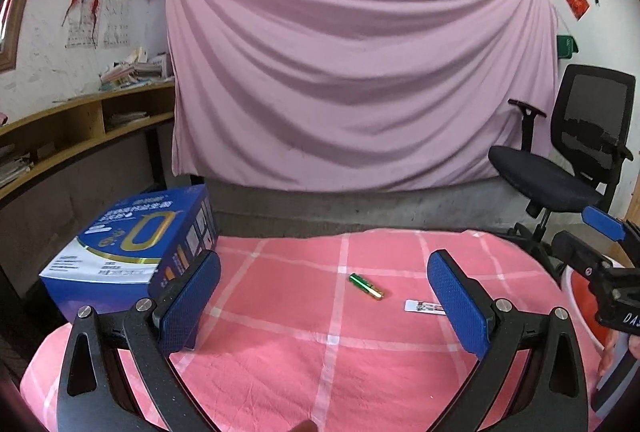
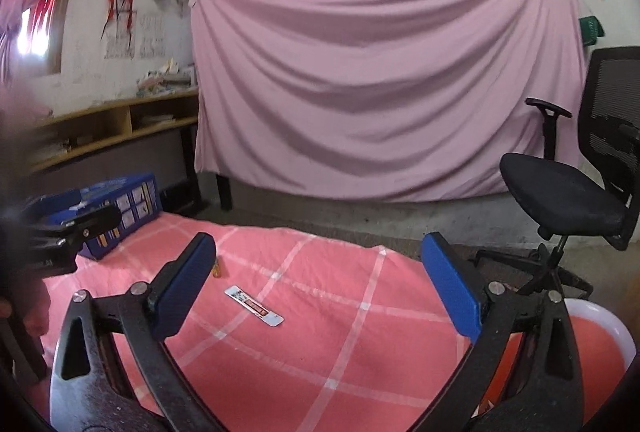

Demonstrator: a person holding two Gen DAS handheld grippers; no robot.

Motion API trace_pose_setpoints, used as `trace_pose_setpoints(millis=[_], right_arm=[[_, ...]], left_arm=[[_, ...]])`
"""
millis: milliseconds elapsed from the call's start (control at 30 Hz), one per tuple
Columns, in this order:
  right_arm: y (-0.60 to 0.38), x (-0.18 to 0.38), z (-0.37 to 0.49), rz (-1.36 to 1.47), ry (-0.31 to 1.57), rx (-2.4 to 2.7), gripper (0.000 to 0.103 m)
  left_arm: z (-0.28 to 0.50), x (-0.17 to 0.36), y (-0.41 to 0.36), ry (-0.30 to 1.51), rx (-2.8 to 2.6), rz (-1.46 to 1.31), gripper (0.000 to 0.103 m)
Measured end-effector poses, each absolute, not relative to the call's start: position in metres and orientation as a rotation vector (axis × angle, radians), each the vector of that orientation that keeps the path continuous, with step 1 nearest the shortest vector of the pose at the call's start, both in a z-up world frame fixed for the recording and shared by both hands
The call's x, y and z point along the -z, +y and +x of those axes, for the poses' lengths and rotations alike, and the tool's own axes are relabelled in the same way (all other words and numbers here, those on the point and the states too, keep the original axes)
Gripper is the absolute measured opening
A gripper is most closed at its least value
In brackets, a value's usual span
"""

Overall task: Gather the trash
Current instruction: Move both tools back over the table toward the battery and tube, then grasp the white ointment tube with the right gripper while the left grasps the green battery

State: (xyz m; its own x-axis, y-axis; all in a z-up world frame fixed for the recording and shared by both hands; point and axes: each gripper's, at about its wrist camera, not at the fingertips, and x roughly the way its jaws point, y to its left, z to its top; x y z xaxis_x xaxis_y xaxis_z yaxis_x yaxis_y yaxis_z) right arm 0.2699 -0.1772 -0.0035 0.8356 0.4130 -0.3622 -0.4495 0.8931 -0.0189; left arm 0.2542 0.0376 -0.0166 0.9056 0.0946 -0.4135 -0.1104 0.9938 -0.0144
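Left wrist view, green-gold battery (image 1: 366, 286) lying flat on pink checked cloth (image 1: 280, 352), left claw (image 1: 324, 302) spread, right claw (image 2: 320, 288) spread.

green battery (image 1: 366, 286) lying flat, white strip (image 1: 424, 307), possibly a label, beside it

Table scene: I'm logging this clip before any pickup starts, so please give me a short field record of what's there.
surface: pink checked cloth
trash on cloth: green battery; small white label strip
other item: blue box, at the left edge
container: red bin with white rim, beside the table on the right
left claw: open, empty
right claw: open, empty
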Motion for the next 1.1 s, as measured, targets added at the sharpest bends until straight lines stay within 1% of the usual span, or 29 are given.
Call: trace_pose_setpoints(millis=[100, 167, 233, 267, 300, 333, 367, 400, 433, 467, 567, 700, 800, 867, 933, 1100], right_arm=[[-0.17, 0.012, 0.282, -0.153, 0.417, -0.481, 0.103], [-0.165, 0.022, 0.293, -0.181, 0.481, -0.504, 0.095], [-0.16, 0.031, 0.305, -0.19, 0.562, -0.541, 0.086], [-0.158, 0.035, 0.31, -0.191, 0.599, -0.559, 0.084], [-0.155, 0.04, 0.317, -0.193, 0.647, -0.583, 0.079], [-0.152, 0.044, 0.323, -0.197, 0.684, -0.595, 0.072], [-0.148, 0.049, 0.328, -0.203, 0.718, -0.613, 0.07], [-0.144, 0.052, 0.333, -0.207, 0.744, -0.631, 0.066], [-0.139, 0.056, 0.338, -0.214, 0.769, -0.65, 0.063], [-0.134, 0.06, 0.343, -0.222, 0.796, -0.669, 0.062], [-0.125, 0.07, 0.352, -0.23, 0.86, -0.726, 0.056], [-0.113, 0.076, 0.349, -0.265, 0.896, -0.778, 0.055], [-0.102, 0.084, 0.351, -0.321, 0.924, -0.771, 0.055], [-0.098, 0.084, 0.351, -0.343, 0.924, -0.765, 0.053], [-0.099, 0.084, 0.351, -0.342, 0.925, -0.762, 0.037], [-0.112, 0.082, 0.352, -0.311, 0.923, -0.718, 0.032]], left_arm=[[0.27, 0.025, 0.039, 0.491, -0.109, -0.05, 0.101], [0.282, 0.032, 0.043, 0.543, -0.097, -0.071, 0.1], [0.293, 0.037, 0.044, 0.597, -0.096, -0.079, 0.095], [0.299, 0.041, 0.044, 0.628, -0.089, -0.085, 0.089], [0.305, 0.044, 0.046, 0.655, -0.086, -0.093, 0.084], [0.312, 0.049, 0.048, 0.689, -0.08, -0.107, 0.083], [0.318, 0.054, 0.05, 0.719, -0.065, -0.128, 0.079], [0.321, 0.056, 0.053, 0.737, -0.056, -0.143, 0.072], [0.326, 0.06, 0.055, 0.761, -0.049, -0.158, 0.069], [0.329, 0.063, 0.057, 0.78, -0.041, -0.169, 0.064], [0.338, 0.07, 0.061, 0.825, -0.031, -0.183, 0.057], [0.348, 0.077, 0.062, 0.878, -0.033, -0.195, 0.052], [0.349, 0.074, 0.06, 0.876, -0.025, -0.189, 0.052], [0.35, 0.073, 0.059, 0.877, -0.009, -0.186, 0.052], [0.353, 0.072, 0.055, 0.879, 0.007, -0.181, 0.052], [0.363, 0.07, 0.044, 0.892, 0.06, -0.181, 0.052]])
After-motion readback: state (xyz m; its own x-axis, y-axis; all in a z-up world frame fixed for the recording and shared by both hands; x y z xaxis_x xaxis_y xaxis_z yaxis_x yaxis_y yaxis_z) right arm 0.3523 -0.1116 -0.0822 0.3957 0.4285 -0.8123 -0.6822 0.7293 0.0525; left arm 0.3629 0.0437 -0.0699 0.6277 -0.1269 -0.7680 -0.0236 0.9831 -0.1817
